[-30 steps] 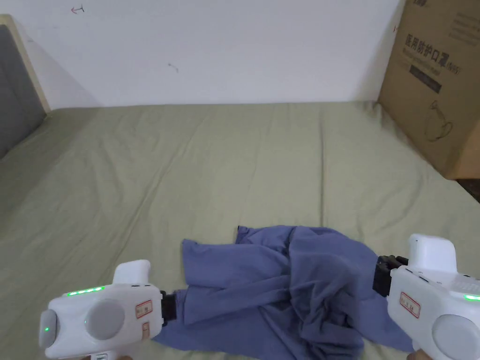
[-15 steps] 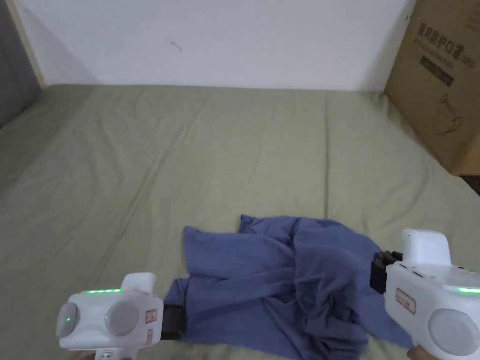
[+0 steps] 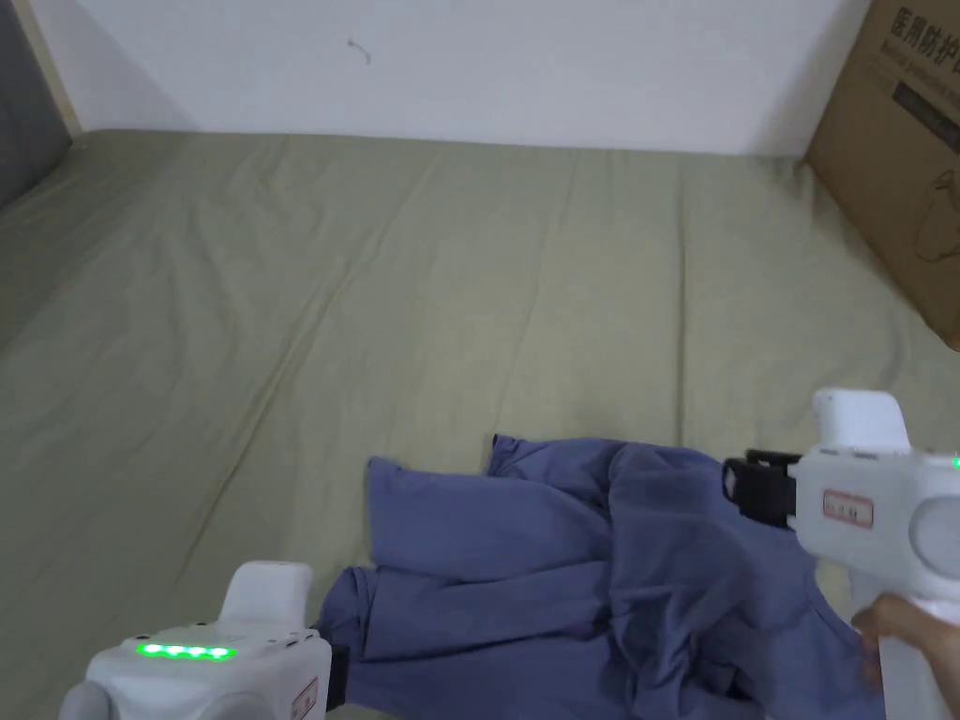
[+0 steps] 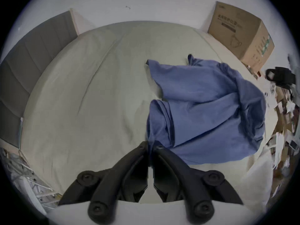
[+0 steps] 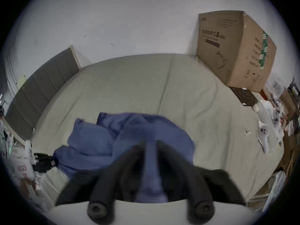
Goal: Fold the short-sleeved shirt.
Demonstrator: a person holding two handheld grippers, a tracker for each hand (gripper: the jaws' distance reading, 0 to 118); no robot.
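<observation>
The blue short-sleeved shirt [image 3: 600, 562] lies crumpled on the bed [image 3: 375, 281], well short of the cardboard box [image 3: 900, 150]. The left tongs [image 4: 150, 145] pinch its edge on the side away from the box; the right tongs [image 5: 151, 145] grip cloth nearer it, probably to spread the shirt flat.

Green bedsheet [image 3: 422, 281], cardboard box [image 3: 905, 141] (right side), white wall [image 3: 516, 66]
</observation>
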